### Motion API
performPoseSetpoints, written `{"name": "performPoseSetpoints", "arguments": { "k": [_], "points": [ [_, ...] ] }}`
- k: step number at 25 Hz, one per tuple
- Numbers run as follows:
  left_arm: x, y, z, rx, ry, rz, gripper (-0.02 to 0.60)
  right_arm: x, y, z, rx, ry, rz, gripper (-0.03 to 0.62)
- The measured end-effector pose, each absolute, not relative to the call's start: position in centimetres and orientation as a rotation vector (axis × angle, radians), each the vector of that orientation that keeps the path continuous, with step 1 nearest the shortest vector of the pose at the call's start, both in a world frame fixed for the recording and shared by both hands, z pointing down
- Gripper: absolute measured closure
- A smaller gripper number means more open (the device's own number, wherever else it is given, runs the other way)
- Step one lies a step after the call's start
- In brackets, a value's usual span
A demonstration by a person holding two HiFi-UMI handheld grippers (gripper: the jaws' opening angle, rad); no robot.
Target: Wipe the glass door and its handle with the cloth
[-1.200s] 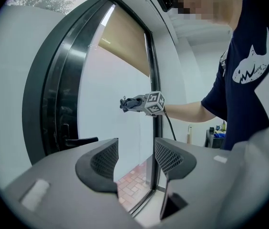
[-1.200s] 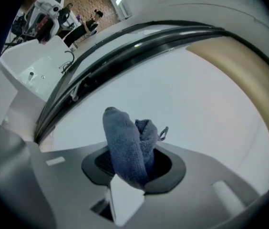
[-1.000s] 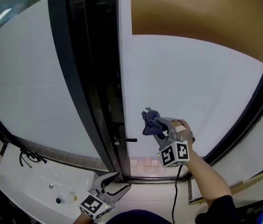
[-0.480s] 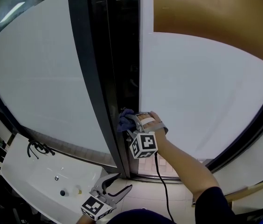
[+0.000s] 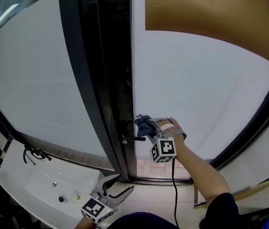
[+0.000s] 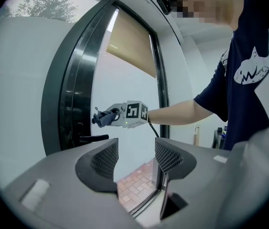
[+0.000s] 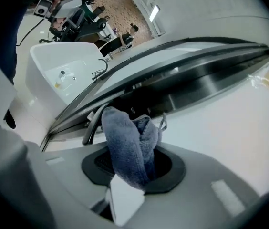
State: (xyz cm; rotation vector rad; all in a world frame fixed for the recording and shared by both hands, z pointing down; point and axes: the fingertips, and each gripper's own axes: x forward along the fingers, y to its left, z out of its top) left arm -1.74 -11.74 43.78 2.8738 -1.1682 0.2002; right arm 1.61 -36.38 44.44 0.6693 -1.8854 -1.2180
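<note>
A tall frosted glass door (image 5: 196,89) in a black frame fills the head view. Its black lever handle (image 5: 133,138) juts from the door's left edge. My right gripper (image 5: 146,127) is shut on a bunched blue cloth (image 5: 143,124), held just above and right of the handle; whether the cloth touches it I cannot tell. In the right gripper view the cloth (image 7: 129,147) stands between the jaws, with the handle (image 7: 92,123) just left of it. My left gripper (image 5: 118,190) hangs low near the floor, open and holding nothing; its view shows the handle (image 6: 92,138) and the cloth (image 6: 104,119).
A white basin (image 5: 44,185) with a black tap (image 5: 32,154) sits at lower left. A second frosted pane (image 5: 34,85) stands left of the black frame (image 5: 96,80). A brown blind (image 5: 211,18) covers the door's top. A wooden stick (image 5: 239,192) lies at lower right.
The right gripper with the cloth went from the glass pane left to the door's edge, then came back slightly right, now just above the handle. The left gripper stayed low.
</note>
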Motion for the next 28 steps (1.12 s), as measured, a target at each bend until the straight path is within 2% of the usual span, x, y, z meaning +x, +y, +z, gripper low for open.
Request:
{"name": "performPoseSetpoints", "arguments": {
  "k": [11,19,23,28],
  "points": [
    [-1.1,-12.0,44.5,2.912,-1.100,0.193,0.344,17.9,-36.4,43.6,0.935,-1.789,-1.052,0.464],
    [-1.8,-11.8,44.6,2.896,-1.104,0.198,0.345,26.2,-36.4,42.2,1.155,-1.727,-0.923,0.464],
    [-2.6,-12.0,44.1,2.878,-1.139,0.214,0.345,24.9,-35.8,41.5,1.203,-1.769,-0.901,0.464],
    [-2.8,-11.7,44.3,2.869,-1.140,0.208,0.344,14.2,-34.4,39.4,1.086,-2.058,-0.917,0.464]
  ]
}}
